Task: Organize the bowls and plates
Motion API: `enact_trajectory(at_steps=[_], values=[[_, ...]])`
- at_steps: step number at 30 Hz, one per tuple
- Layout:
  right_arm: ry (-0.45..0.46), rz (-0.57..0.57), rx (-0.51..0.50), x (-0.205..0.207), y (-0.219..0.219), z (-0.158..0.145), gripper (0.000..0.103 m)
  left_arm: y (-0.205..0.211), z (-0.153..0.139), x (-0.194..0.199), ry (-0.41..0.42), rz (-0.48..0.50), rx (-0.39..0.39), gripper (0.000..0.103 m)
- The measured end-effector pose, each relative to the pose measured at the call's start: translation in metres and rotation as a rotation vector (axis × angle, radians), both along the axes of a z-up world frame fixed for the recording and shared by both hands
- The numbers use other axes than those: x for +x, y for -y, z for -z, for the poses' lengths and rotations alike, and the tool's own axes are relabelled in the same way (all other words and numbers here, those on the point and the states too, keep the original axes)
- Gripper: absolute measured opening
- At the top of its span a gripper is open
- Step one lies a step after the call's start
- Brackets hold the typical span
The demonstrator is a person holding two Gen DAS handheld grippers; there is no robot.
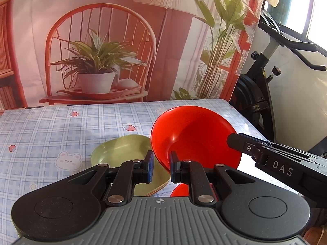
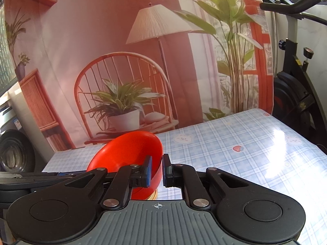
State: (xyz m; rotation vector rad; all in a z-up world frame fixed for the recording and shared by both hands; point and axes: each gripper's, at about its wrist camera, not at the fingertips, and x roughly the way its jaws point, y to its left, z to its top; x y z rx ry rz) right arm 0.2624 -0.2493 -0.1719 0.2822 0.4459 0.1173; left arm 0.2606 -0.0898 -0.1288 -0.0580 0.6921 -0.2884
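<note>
A red bowl [image 1: 196, 136] is held tilted above the table, its opening facing the left wrist camera. My right gripper [image 2: 157, 170] is shut on the red bowl's [image 2: 130, 153] rim; it enters the left wrist view as a black arm [image 1: 276, 157] from the right. My left gripper [image 1: 161, 166] has its jaws a little apart around the bowl's lower rim; whether the pads press on it is not clear. A green bowl [image 1: 122, 153] sits on a stack of plates [image 1: 157, 187] under the left gripper. Another red dish [image 1: 179, 190] shows just below the jaws.
The table [image 1: 61, 134] has a blue plaid cloth with bears and strawberries. A printed backdrop [image 1: 102, 40] hangs behind its far edge. An exercise bike [image 1: 265, 85] stands off the table's right side. The cloth lies bare to the right in the right wrist view [image 2: 245, 153].
</note>
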Motion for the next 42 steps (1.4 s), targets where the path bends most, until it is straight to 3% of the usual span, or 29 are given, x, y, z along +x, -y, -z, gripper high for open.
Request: enact_trajectory(at_steps=[20, 25, 32, 42], values=[[0.015, -0.015, -0.036, -0.067, -0.020, 0.000, 0.010, -0.010, 0.006, -0.068, 0.015, -0.019, -0.001, 0.017], [0.006, -0.021, -0.035, -0.073, -0.021, 0.008, 0.010, -0.011, 0.013, -0.071, 0.000, -0.022, -0.004, 0.017], [-0.014, 0.003, -0.035, -0.072, -0.016, 0.020, 0.011, -0.015, 0.023, -0.069, -0.019, 0.004, -0.081, 0.018], [-0.047, 0.014, -0.016, -0.061, -0.007, 0.045, 0.011, -0.002, 0.041, -0.056, -0.055, 0.015, -0.061, 0.018]])
